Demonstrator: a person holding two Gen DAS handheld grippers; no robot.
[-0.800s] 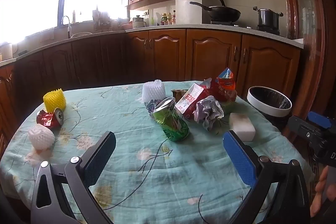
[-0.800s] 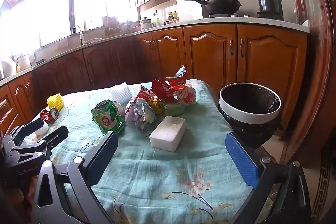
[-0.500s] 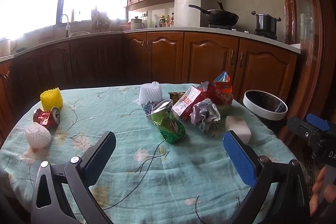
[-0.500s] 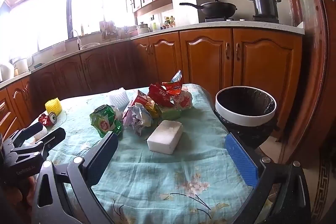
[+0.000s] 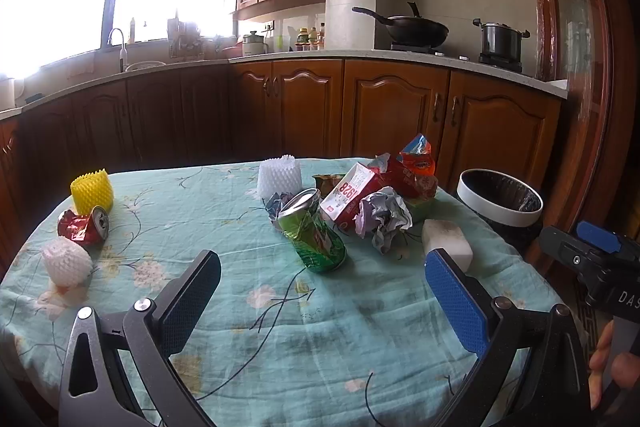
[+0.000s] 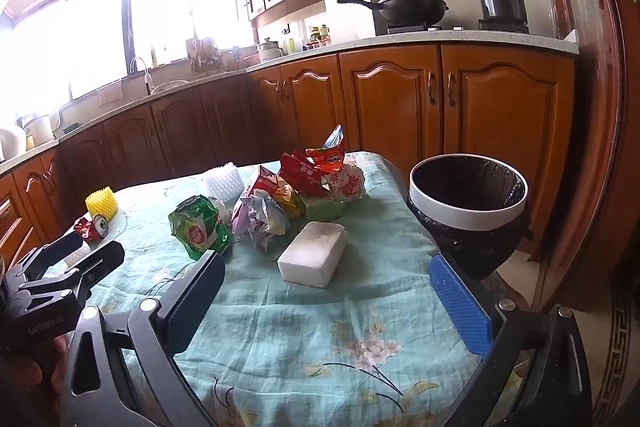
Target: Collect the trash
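Trash lies on a round table with a teal flowered cloth (image 5: 280, 327): a crushed green can (image 5: 314, 233), crumpled paper (image 5: 384, 217), a red carton (image 5: 350, 195), red snack wrappers (image 5: 416, 167), a white foam block (image 5: 448, 243), white foam nets (image 5: 279, 175), a yellow net (image 5: 92, 190) and a red can (image 5: 82, 225). A black-lined bin with a white rim (image 6: 468, 199) stands off the table's right edge. My left gripper (image 5: 322, 285) is open and empty, short of the green can. My right gripper (image 6: 326, 289) is open and empty, just before the foam block (image 6: 314, 259).
Wooden cabinets and a counter with a wok (image 5: 416, 27) and a pot (image 5: 502, 39) run behind the table. A wooden door frame (image 6: 580, 107) stands right of the bin. The other gripper shows at each view's edge, the left one in the right wrist view (image 6: 60, 279).
Both grippers have drawn back and tilted up a little, so the table and trash sit lower and smaller in view. Both stay open and empty.
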